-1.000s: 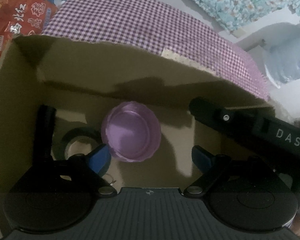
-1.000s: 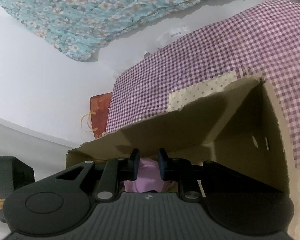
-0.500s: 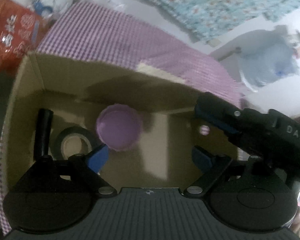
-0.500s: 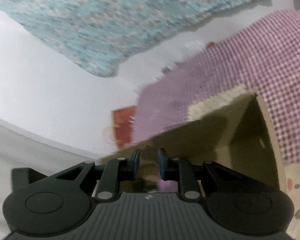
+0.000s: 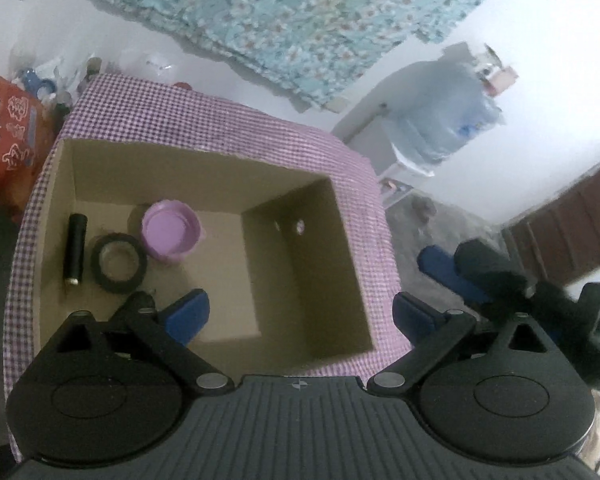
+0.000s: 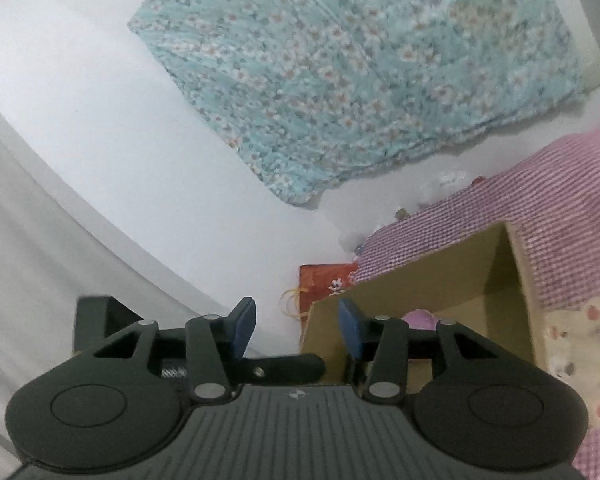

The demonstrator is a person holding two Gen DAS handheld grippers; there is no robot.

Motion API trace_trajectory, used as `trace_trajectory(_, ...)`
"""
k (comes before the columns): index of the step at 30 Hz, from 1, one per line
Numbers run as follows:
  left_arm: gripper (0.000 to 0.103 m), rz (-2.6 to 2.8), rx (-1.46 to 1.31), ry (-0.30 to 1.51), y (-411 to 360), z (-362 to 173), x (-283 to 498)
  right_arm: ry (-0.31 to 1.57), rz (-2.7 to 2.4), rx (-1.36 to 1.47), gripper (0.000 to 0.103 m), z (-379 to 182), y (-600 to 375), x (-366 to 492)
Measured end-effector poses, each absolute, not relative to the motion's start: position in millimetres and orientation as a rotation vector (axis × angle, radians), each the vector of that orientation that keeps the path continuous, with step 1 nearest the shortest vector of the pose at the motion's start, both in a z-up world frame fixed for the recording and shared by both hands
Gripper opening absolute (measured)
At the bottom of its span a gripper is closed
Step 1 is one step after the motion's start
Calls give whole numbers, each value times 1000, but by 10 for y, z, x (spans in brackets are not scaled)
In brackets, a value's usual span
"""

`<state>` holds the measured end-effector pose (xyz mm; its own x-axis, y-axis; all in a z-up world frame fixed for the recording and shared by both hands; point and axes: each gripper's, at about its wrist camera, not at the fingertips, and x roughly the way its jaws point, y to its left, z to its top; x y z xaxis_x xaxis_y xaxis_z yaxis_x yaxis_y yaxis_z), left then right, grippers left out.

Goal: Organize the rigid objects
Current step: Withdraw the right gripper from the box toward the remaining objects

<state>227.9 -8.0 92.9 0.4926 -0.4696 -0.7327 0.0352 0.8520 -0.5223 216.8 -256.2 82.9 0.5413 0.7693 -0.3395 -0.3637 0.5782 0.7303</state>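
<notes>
Done: purple lid (image 5: 171, 235), black tape roll (image 5: 118, 263) and black cylinder (image 5: 75, 255) lie in cardboard box (image 5: 300, 216) | left gripper (image 5: 300, 314) spread wide, empty | right gripper (image 6: 296, 330) just opening, empty | Left: no further loose object visible, so remaining work cannot be judged

The left wrist view looks steeply down into the box (image 5: 204, 248) from above. The right wrist view looks almost level past the same box (image 6: 440, 280).

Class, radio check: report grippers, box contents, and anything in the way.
Left gripper open, empty; right gripper just opening, empty. Box holds purple lid, tape roll, black cylinder. Nothing blocking the box.
</notes>
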Motion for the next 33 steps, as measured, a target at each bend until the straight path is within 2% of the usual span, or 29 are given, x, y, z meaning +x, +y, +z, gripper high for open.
trace_trajectory(7,101,-326,-358,933,-302,976,1694,699,649,620,50,669,-2820,1580)
trace_trajectory(17,101,-285,-234,980,-527,473,1077,835,513,609,50,203,-3048,1155)
trace_trajectory(33,101,-339,53,927,-999,74,853,918,482,509,50,-44,-2849,1129)
